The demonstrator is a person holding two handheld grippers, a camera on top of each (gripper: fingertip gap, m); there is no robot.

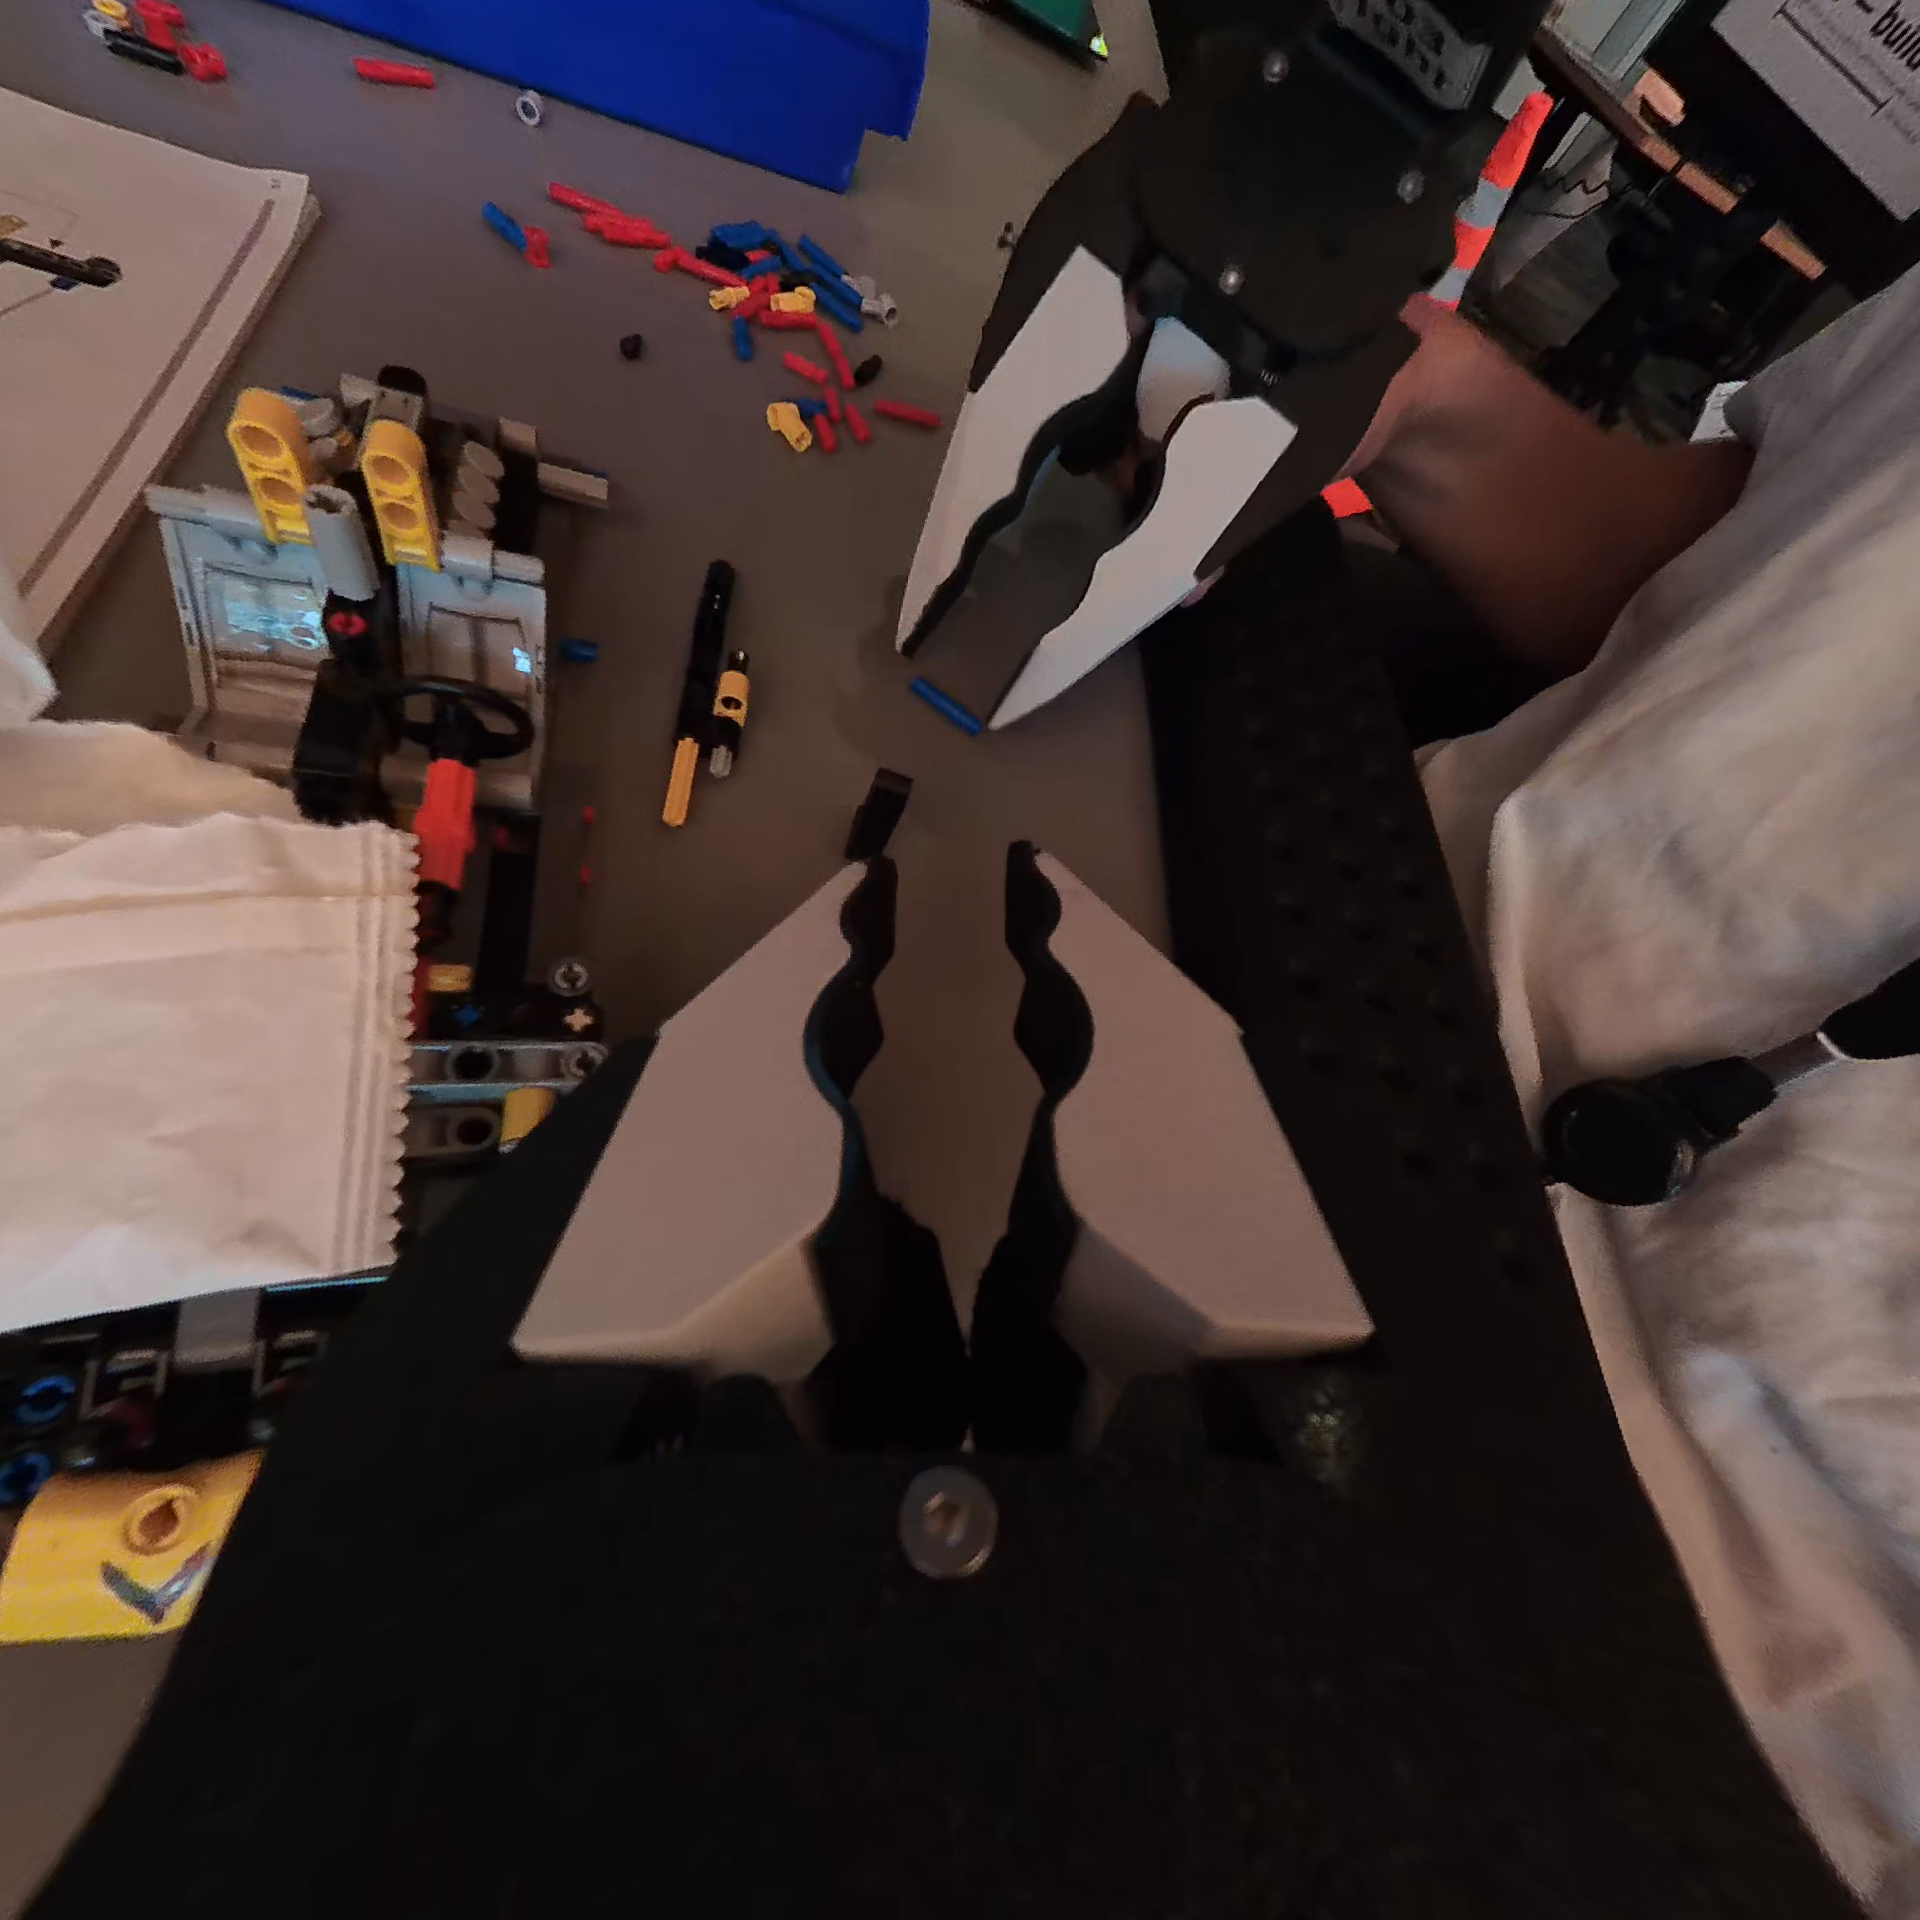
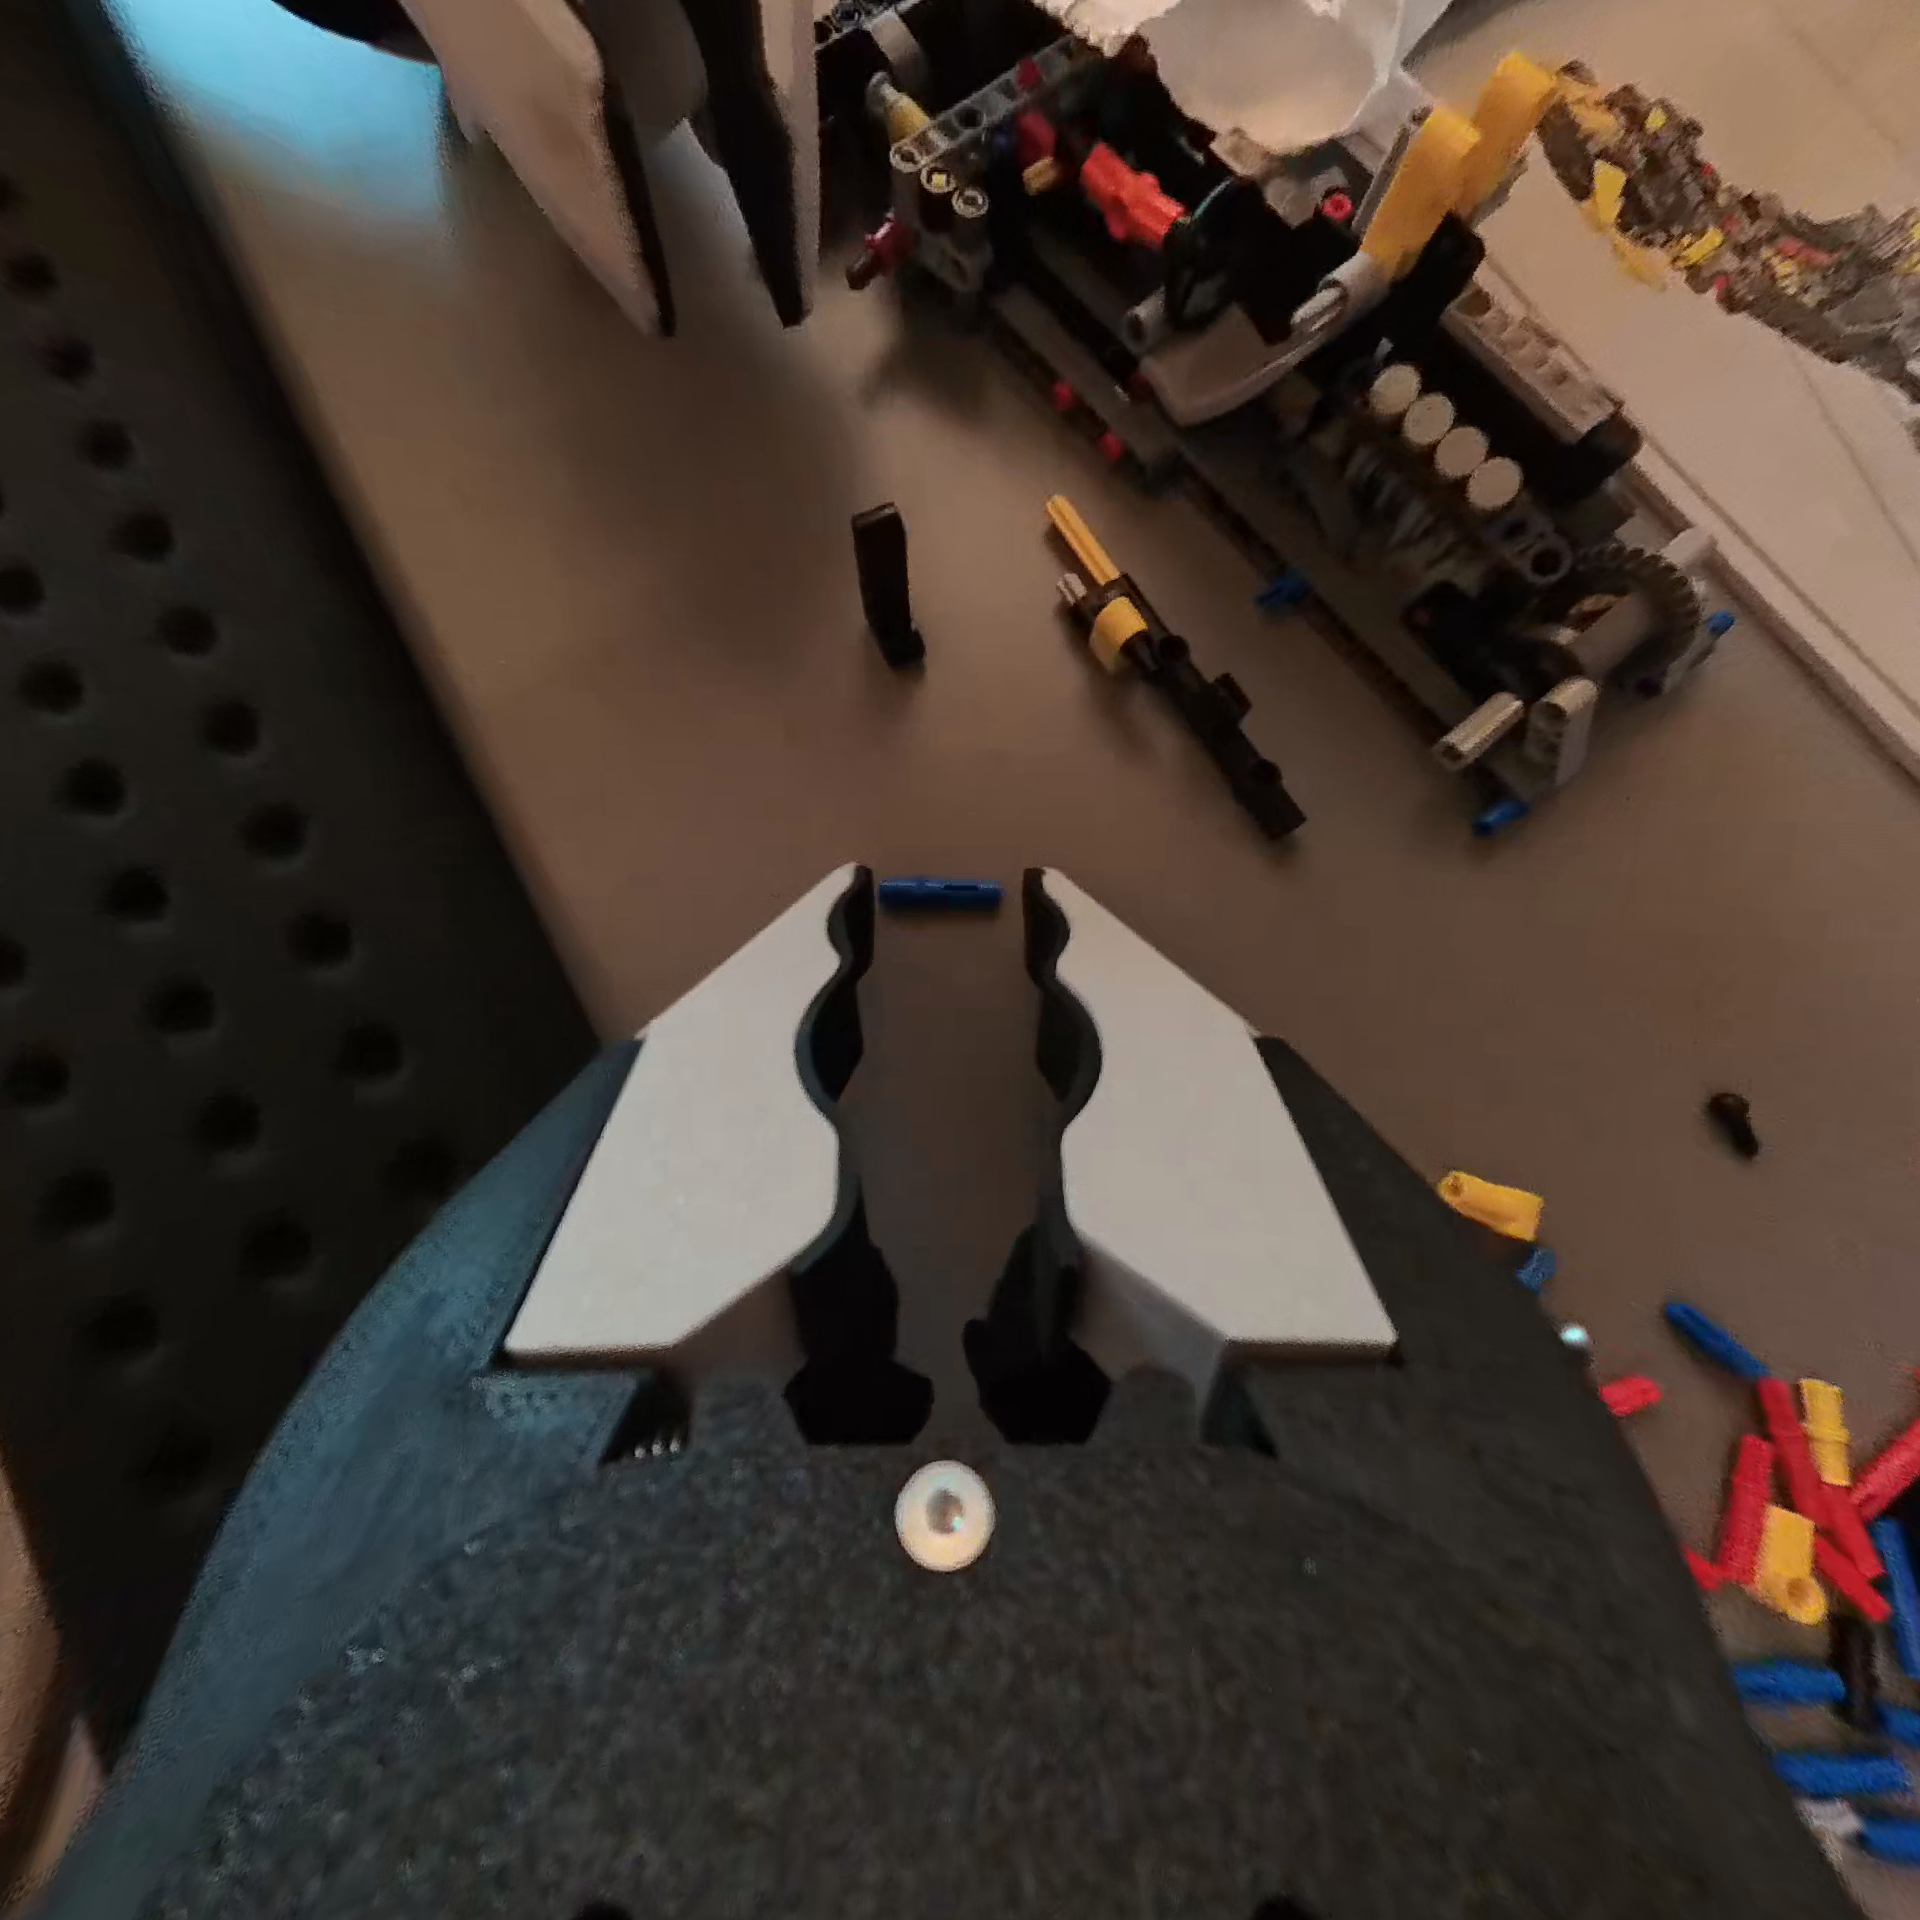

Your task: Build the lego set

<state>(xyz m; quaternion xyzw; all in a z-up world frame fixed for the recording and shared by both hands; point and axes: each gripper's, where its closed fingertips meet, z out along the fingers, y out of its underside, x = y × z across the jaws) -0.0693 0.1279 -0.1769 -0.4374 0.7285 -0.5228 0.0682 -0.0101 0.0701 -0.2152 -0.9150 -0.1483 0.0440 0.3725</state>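
The right gripper [image 2: 948, 883] stands parted and empty, and the blue pin [image 2: 940, 895] lies right between its fingertips — long axis crosswise, end to end across the gap, so closing would squeeze it lengthwise. It looks not yet gripped. The left gripper [image 1: 951, 862], also parted and holding nothing, sits farther from the pin; a black piece [image 1: 878, 812] lies just beyond its left fingertip. Past the right fingers lie a black-and-yellow axle [image 2: 1169, 660] and the build [image 2: 1299, 384].
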